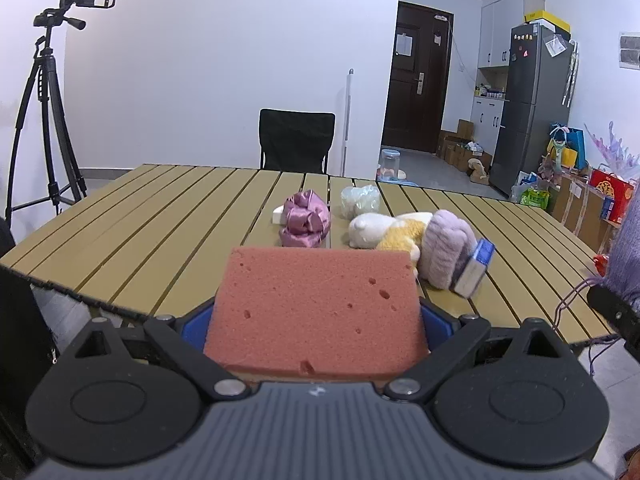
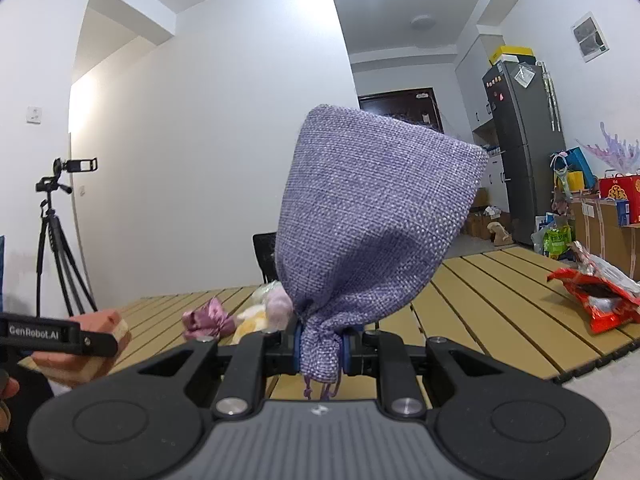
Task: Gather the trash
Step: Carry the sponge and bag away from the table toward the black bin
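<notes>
Pink foam fills the near part of the left wrist view: a sponge (image 1: pixel 316 312) is clamped flat between the blue pads of the left tongs (image 1: pixel 316 320), which are held fairly wide by its breadth. In the right wrist view the same sponge (image 2: pixel 98 322), with a pale lower layer, is seen at the far left in the left tongs (image 2: pixel 96 340), off the near corner of the desk. A purple woven drawstring bag (image 2: pixel 372 216) is pinched at its gathered neck by the right tongs (image 2: pixel 322 354), whose jaws are drawn narrow; the body of the bag stands up above the jaws and its cords hang below them.

Beyond the sponge, on the slatted yellow desk (image 1: pixel 160 216), a cluster of things is laid close together: a small blue and white box (image 1: pixel 476 266) leaning against a lilac woolly item (image 1: pixel 444 252), a white and yellow plush toy (image 1: pixel 384 232) touching it, a pink satin bundle (image 1: pixel 306 220) just to the left, and a crumpled clear plastic bag (image 1: pixel 360 198) behind them. A red snack wrapper (image 2: pixel 600 296), torn open, is seen at the right edge of the desk, well apart from the cluster.

Behind the desk a black chair (image 1: pixel 296 140) is placed, a camera tripod (image 1: pixel 48 112) at far left, and a dark fridge (image 1: pixel 532 108) at far right.
</notes>
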`<state>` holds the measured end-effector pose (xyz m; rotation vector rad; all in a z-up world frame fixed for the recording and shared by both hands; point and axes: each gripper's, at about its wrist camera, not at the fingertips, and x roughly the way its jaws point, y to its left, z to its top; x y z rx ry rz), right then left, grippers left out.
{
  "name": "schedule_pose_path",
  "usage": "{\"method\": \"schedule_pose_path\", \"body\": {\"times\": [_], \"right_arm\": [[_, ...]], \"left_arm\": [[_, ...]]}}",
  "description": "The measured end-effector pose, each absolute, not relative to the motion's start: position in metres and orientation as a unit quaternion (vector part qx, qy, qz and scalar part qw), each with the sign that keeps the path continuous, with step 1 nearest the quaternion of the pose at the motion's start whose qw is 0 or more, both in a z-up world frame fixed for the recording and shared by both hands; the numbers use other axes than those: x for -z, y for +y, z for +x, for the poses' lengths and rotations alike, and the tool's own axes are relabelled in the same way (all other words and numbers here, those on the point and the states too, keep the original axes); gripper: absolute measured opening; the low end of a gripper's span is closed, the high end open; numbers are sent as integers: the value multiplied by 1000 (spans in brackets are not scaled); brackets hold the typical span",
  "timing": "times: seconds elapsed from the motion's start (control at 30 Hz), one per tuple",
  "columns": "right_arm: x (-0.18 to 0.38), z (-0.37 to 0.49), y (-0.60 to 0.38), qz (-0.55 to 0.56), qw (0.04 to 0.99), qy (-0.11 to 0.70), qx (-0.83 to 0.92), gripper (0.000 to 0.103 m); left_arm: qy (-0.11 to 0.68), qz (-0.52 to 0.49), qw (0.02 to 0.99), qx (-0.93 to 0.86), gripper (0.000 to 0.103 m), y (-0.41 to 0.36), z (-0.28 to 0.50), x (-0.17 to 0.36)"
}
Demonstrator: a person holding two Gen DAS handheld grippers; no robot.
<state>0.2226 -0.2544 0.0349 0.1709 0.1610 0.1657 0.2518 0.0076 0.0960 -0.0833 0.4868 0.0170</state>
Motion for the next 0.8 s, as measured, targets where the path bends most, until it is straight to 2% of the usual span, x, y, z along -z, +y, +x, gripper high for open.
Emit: {"method": "schedule_pose_path", "body": {"times": [0.8], "right_arm": [[-10, 124, -241, 50, 983, 146, -102, 17]], "left_arm": [[269, -24, 963, -17, 98, 10, 139, -69]]}}
